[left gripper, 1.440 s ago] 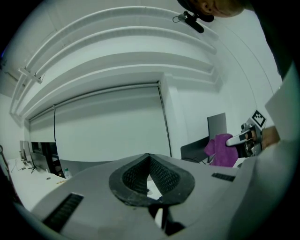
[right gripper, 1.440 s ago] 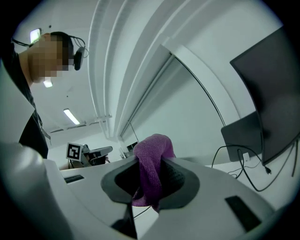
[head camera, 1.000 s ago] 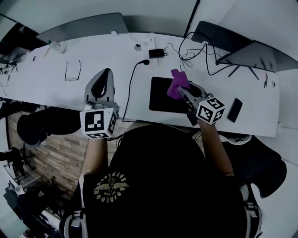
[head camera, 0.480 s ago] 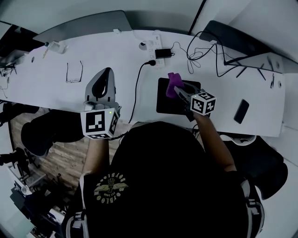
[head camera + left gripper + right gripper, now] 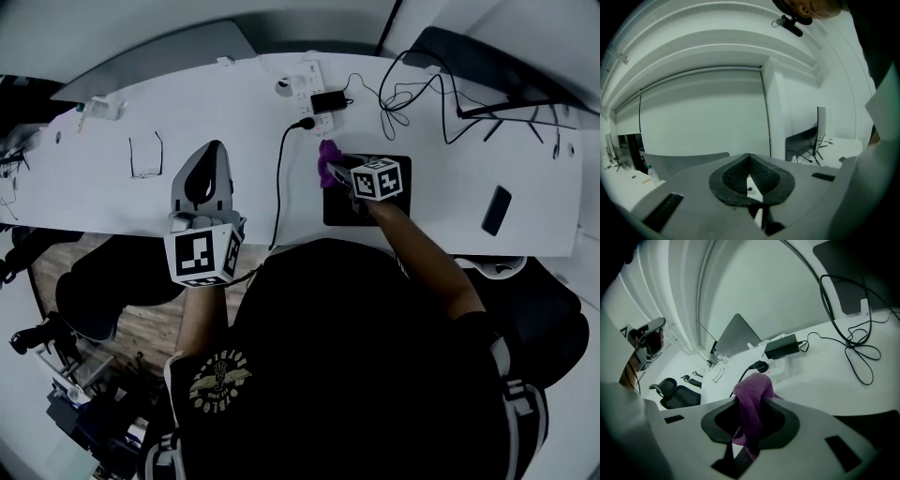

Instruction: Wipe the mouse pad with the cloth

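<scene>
1. The right gripper (image 5: 336, 172) has its jaws shut tight on the purple cloth (image 5: 326, 159). In the right gripper view the cloth (image 5: 751, 394) is squeezed between them, bunched up on top with an end hanging down.
2. The cloth is at the far left corner of the black mouse pad (image 5: 394, 211). It looks like it is touching the pad right at that edge.
3. I think the wiping is going on now. I cannot tell which parts of the pad are already wiped, because the pad looks the same all over.
4. The near side and the right side of the pad lie away from the cloth, so I guess those may be left to do.
5. The left gripper (image 5: 214, 150) is held well off to the left over the white table (image 5: 94, 187), far from the pad. Its jaws (image 5: 749, 180) are pressed together and hold nothing.
6. I see no box, bowl or tray on the table. Only glasses (image 5: 145, 155), a power strip (image 5: 314, 89), wires and a phone (image 5: 497, 208) lie there.
</scene>
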